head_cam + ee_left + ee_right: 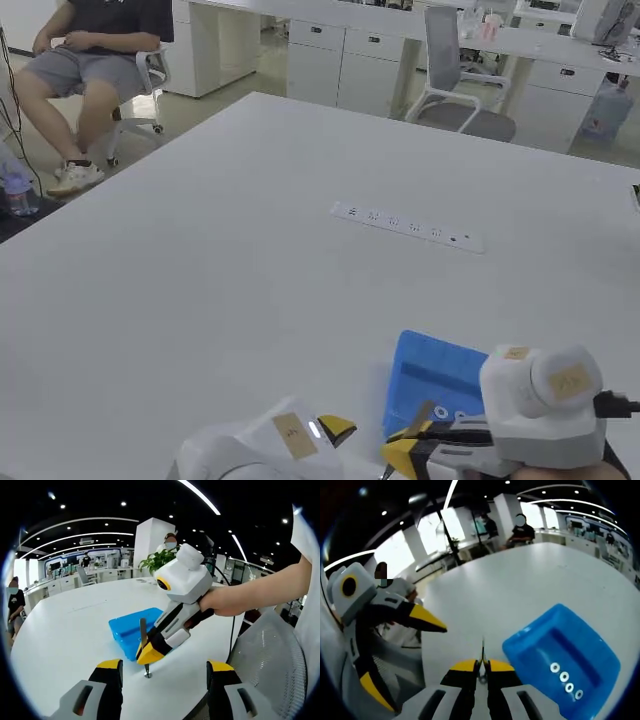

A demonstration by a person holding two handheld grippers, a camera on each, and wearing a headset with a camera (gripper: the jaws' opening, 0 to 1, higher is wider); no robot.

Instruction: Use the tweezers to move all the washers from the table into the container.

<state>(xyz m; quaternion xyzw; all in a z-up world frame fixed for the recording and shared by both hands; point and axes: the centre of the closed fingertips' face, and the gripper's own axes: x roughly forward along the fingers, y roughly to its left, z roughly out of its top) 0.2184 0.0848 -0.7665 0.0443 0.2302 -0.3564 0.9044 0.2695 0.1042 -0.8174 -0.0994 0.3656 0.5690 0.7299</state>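
The right gripper (482, 666) has its yellow-tipped jaws pressed nearly together on the tweezers (482, 652), whose thin points stick out straight ahead between them. In the left gripper view a hand (225, 600) holds this gripper tilted downward, and the tweezers point down at the white tabletop (250, 250) just beside the near edge of the blue container (545, 640). Whether the tips touch the surface is hard to tell.

The left gripper (165, 666) has its jaws spread wide with nothing between them. It sits close to the right gripper, on the side away from the container.

The container is a shallow rectangular tray lying flat on the tabletop at the person's near right. Four washers (564, 676) lie in a short diagonal row on its floor, near one corner.

In the head view both grippers sit at the bottom edge, the right one partly covering the container. Each has a tan sticker (290, 432) on its white housing, with print too small to read. A white power strip (405, 225) lies flat farther up the tabletop, well apart from the container, and its markings cannot be read either. Beyond the far left corner a person (90, 50) sits on a chair.
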